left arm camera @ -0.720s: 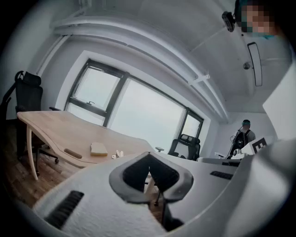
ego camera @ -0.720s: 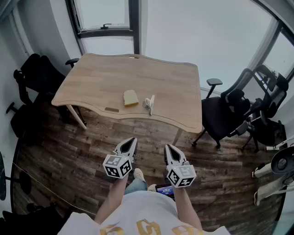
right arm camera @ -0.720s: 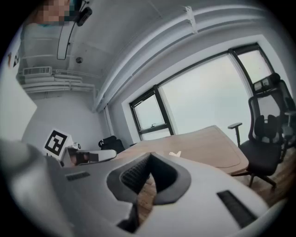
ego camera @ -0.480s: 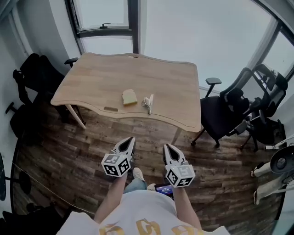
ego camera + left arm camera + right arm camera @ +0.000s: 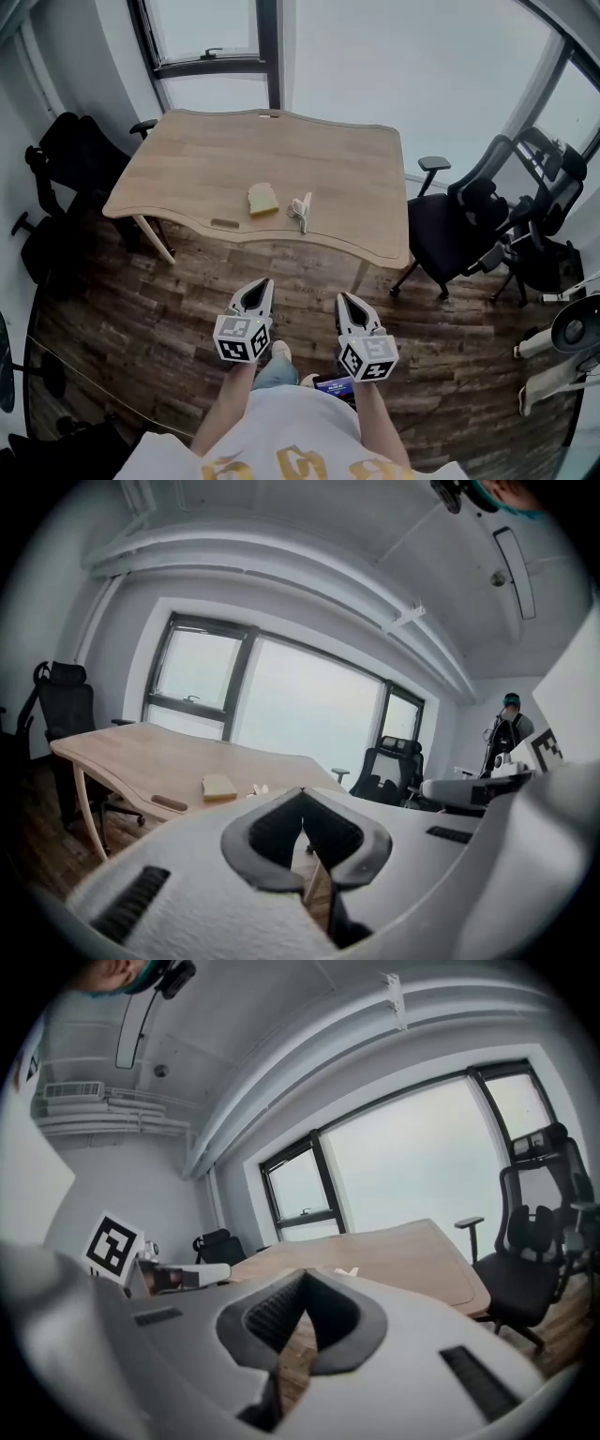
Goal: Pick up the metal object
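The metal object (image 5: 302, 210), pale and slender, lies near the front edge of the wooden table (image 5: 337, 173). It shows small and far off in the left gripper view (image 5: 255, 788) and just above the jaws in the right gripper view (image 5: 344, 1271). Both grippers hang over the floor, well short of the table. My left gripper (image 5: 262, 283) points toward the table with its jaws shut and nothing in them (image 5: 302, 790). My right gripper (image 5: 343, 298) is beside it, also shut and empty (image 5: 303, 1272).
A yellow block (image 5: 262, 199) lies left of the metal object, and a small brown bar (image 5: 226, 223) sits at the table's front edge. Black office chairs stand to the right (image 5: 469, 225) and left (image 5: 70, 150). Wooden floor (image 5: 141, 319) lies between me and the table.
Almost nothing: the left gripper has shifted very slightly and the table sits a touch higher in the head view. Both grippers stay shut and empty.
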